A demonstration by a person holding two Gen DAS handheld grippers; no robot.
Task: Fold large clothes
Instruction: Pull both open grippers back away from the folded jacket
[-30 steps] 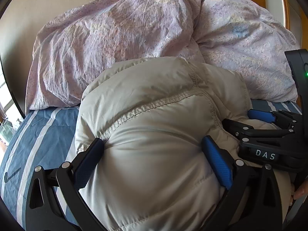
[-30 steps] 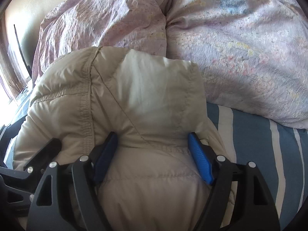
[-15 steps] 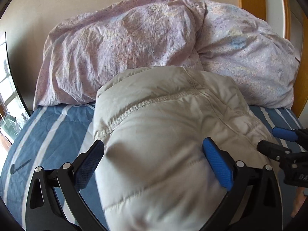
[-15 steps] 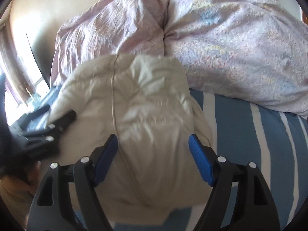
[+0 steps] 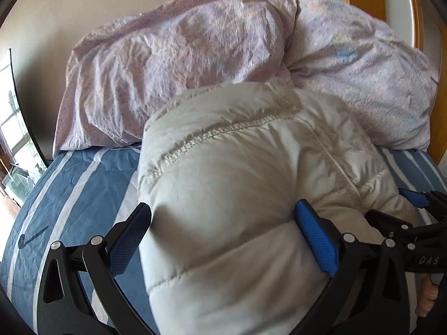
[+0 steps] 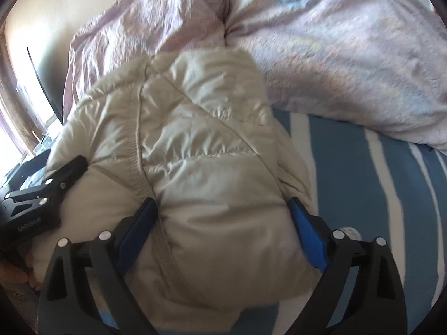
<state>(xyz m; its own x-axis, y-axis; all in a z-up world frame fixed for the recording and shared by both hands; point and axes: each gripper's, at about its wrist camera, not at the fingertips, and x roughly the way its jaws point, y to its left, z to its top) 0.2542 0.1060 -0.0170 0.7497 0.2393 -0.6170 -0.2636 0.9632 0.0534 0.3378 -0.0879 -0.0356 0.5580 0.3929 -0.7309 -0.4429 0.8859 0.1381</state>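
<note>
The pale beige quilted down jacket (image 5: 251,195), folded to a thick puffy bundle, lies on the bed w/ the blue-and-white striped sheet (image 5: 69,195), its far end touching the crumpled lilac floral duvet (image 5: 181,69) by the wall. The left gripper (image 5: 223,240) has jaws wide, the bundle bulging between them; right pad presses the fabric, left one just touches, so real clamp or not I cannot tell. The right gripper (image 6: 223,231) has its jaws opening, jacket between them. I judge it light, soft, springy, w/ slippery shell. Better take it at stitched seams, not the smooth puffs, and press air out.
</note>
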